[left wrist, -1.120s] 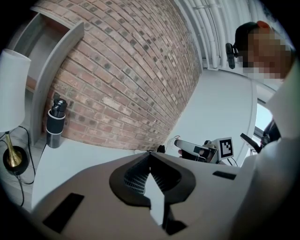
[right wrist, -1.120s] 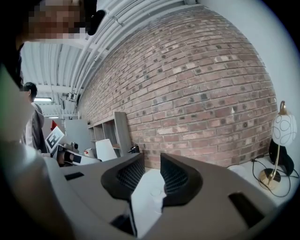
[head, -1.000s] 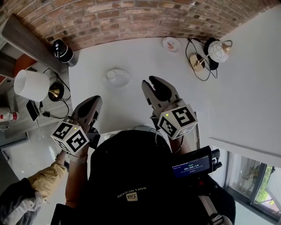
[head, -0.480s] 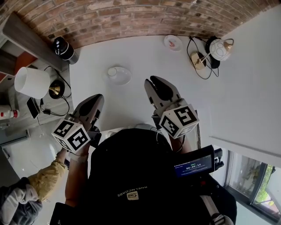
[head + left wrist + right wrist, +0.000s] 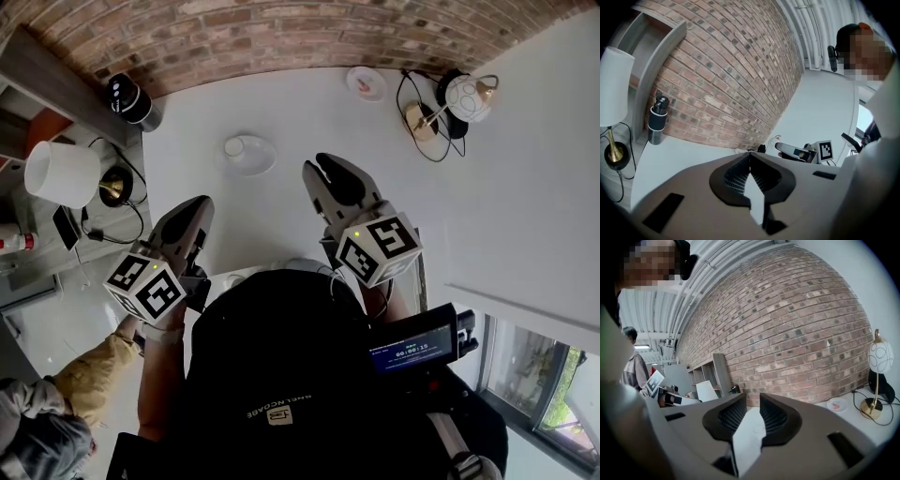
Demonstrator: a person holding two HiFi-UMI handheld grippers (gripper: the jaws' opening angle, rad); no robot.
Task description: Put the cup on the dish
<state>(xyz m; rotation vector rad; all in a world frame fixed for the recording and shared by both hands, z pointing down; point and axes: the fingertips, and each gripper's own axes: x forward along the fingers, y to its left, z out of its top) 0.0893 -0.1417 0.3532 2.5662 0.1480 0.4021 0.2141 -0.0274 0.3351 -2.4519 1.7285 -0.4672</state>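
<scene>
A small white cup [image 5: 233, 146] stands on the left part of a white dish [image 5: 257, 157] on the white table, toward the brick wall. My left gripper [image 5: 203, 202] hovers nearer to me and left of the dish, its jaws shut with the tips touching [image 5: 750, 153] and nothing between them. My right gripper [image 5: 317, 167] hangs to the right of the dish, apart from it. Its jaws are drawn in to a narrow slit [image 5: 752, 397] and hold nothing. The cup and dish are hidden in both gripper views.
A small plate [image 5: 366, 84] with something pink lies by the wall. A globe lamp [image 5: 467, 98] with a cable is at the far right. At the left are a black cylinder [image 5: 127, 98] and a white-shaded lamp [image 5: 61, 173]. A brick wall [image 5: 281, 33] bounds the table.
Only the head view shifts slightly. Both grippers keep their places beside the dish, and the cup stays on it.
</scene>
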